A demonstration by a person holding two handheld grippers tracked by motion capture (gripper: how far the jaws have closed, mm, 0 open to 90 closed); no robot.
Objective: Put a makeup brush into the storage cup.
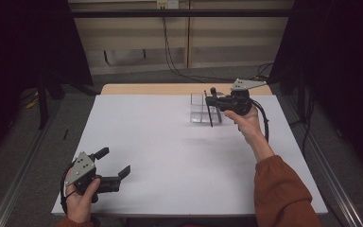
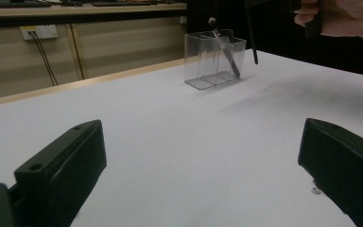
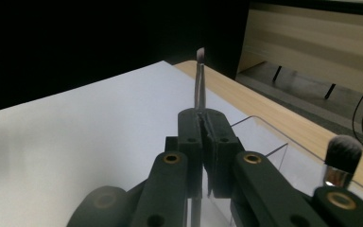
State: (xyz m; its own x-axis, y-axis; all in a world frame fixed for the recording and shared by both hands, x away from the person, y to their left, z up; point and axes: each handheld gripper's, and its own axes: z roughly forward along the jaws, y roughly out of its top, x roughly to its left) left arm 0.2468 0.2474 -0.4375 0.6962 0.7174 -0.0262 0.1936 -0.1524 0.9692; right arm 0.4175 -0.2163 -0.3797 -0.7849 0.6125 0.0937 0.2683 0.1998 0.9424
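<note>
Gripping a thin makeup brush (image 3: pixel 200 80), the right gripper (image 1: pixel 211 102) has its jaws clamped tight on the handle. Right gripper view shows the brush's pale tip above the closed jaws, handle running down between them. High view puts this gripper at the far right of the white table (image 1: pixel 160 156), right over the clear plastic organizer (image 1: pixel 197 108). Brush handle hangs down dark and slim at the organizer's near edge; can't tell whether it touches the wall.

Second brush (image 2: pixel 223 45) already sits inside the organizer, leaning diagonally, round dark head up. Its fluffy head also shows in the right gripper view, just beside the gripper.

Left gripper (image 1: pixel 115 163) is at the near left corner of the table, well apart from the organizer, jaws spread wide, nothing between them. Left gripper view looks across bare tabletop toward the organizer.
</note>
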